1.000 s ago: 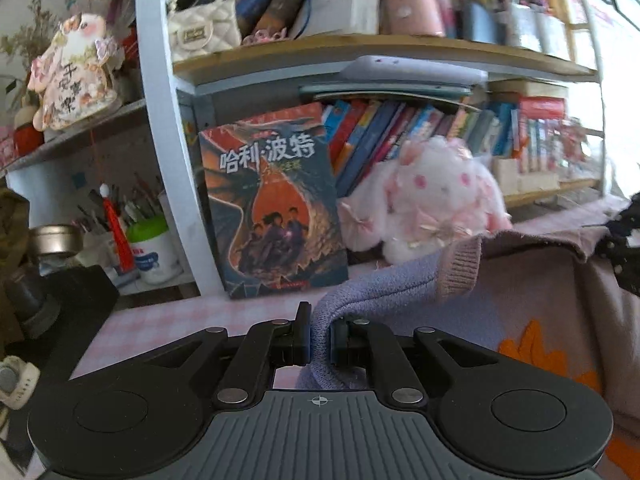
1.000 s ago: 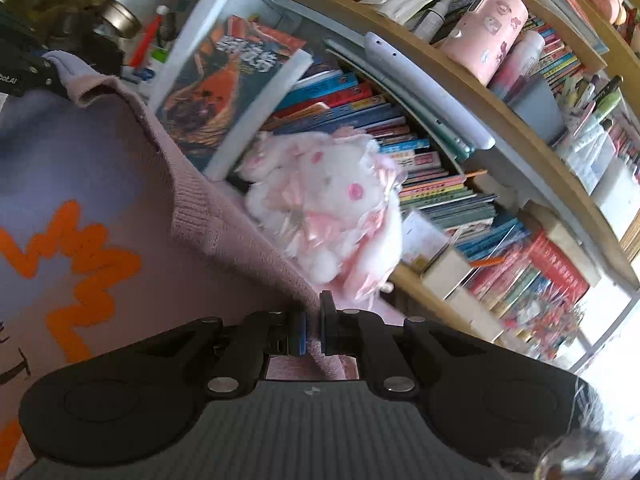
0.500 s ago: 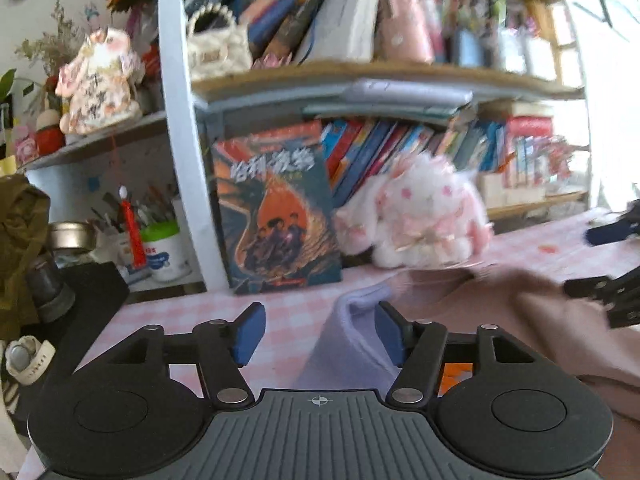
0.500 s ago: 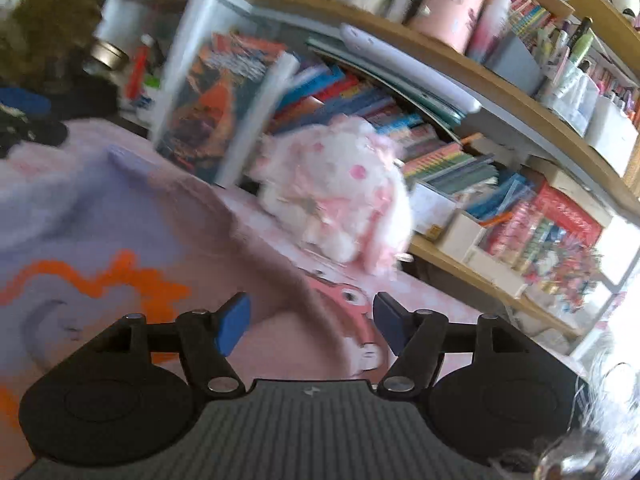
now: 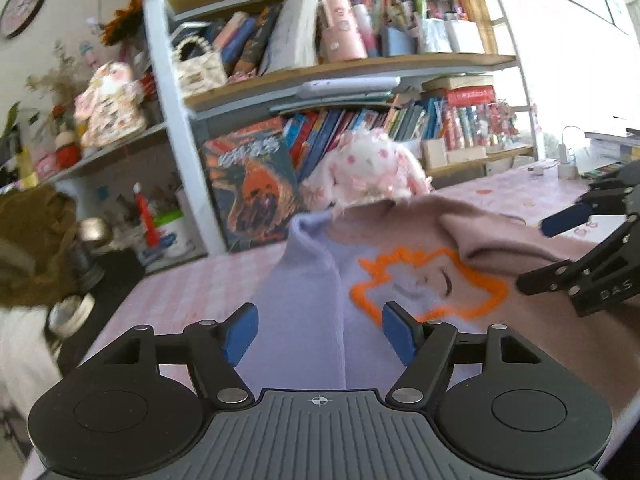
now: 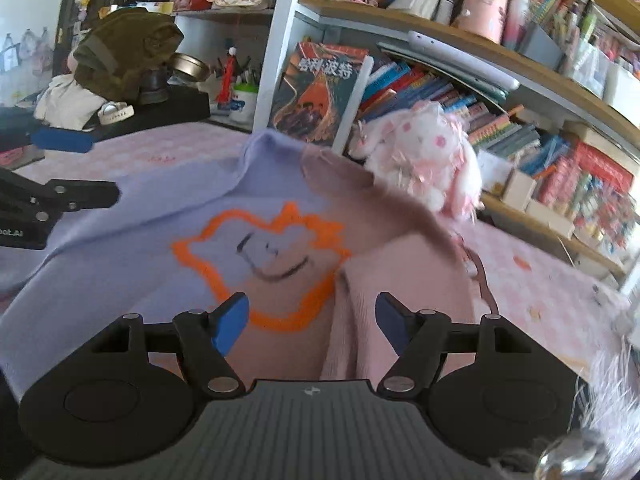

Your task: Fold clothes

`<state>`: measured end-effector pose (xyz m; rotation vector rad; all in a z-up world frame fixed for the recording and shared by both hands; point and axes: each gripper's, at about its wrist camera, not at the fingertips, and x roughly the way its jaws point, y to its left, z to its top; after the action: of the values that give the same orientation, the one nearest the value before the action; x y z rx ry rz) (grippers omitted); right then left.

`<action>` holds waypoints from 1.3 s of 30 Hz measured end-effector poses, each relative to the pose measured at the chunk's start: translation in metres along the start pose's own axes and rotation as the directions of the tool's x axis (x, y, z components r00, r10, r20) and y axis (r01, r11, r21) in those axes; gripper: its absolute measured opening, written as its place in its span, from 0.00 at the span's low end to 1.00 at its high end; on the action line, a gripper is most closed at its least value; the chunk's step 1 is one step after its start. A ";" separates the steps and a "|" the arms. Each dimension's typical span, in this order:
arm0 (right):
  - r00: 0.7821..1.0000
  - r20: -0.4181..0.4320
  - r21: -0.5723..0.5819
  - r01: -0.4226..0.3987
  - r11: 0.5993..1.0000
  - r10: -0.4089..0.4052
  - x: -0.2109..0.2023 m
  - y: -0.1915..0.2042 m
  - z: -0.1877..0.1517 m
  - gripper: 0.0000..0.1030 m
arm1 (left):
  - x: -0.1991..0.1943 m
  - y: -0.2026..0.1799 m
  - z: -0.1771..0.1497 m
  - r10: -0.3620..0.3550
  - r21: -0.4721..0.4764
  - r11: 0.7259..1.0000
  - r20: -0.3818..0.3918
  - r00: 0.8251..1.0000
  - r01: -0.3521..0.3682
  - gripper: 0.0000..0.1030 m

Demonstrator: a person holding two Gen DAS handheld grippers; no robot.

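A lilac-to-pink knitted sweater (image 5: pixel 304 300) (image 6: pixel 120 264) with an orange-outlined smiling shape lies spread on the pink checked tablecloth (image 5: pixel 188 292) (image 6: pixel 172 148). Its far edge stands bunched up by the plush toy, and a pink fold lies over its right side. My left gripper (image 5: pixel 320 330) hovers over the lilac side; its jaws are opening with nothing pinched between them. My right gripper (image 6: pixel 312 320) is open over the pink side, its blue pads clear of the cloth. Each gripper shows in the other's view: the right gripper (image 5: pixel 560 246), the left gripper (image 6: pixel 76 168).
A white-and-pink plush rabbit (image 5: pixel 368 172) (image 6: pixel 428 148) and an upright book (image 5: pixel 248 184) (image 6: pixel 316 88) stand just behind the sweater, before crowded bookshelves (image 5: pixel 348 66). At the left are a pen cup (image 5: pixel 168 232), an olive bag (image 6: pixel 124 48) and a black mat (image 6: pixel 160 112).
Both grippers let go of the sweater's edge, opened wide and drew back toward me. The lifted sweater dropped and now lies spread on the table.
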<state>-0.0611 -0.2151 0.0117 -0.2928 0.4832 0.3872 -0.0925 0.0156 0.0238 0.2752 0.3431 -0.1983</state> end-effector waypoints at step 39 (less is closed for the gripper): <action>0.999 0.033 0.237 0.031 0.971 -0.040 -0.022 -0.015 -0.068 0.70 | -0.004 -0.029 -0.037 0.148 0.266 0.956 -0.091 0.985 -0.119 0.69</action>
<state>-0.0989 -0.2592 -0.0319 -0.0626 0.4817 0.2958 -0.1142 -0.0002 -0.0153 0.5694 0.4072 -0.0943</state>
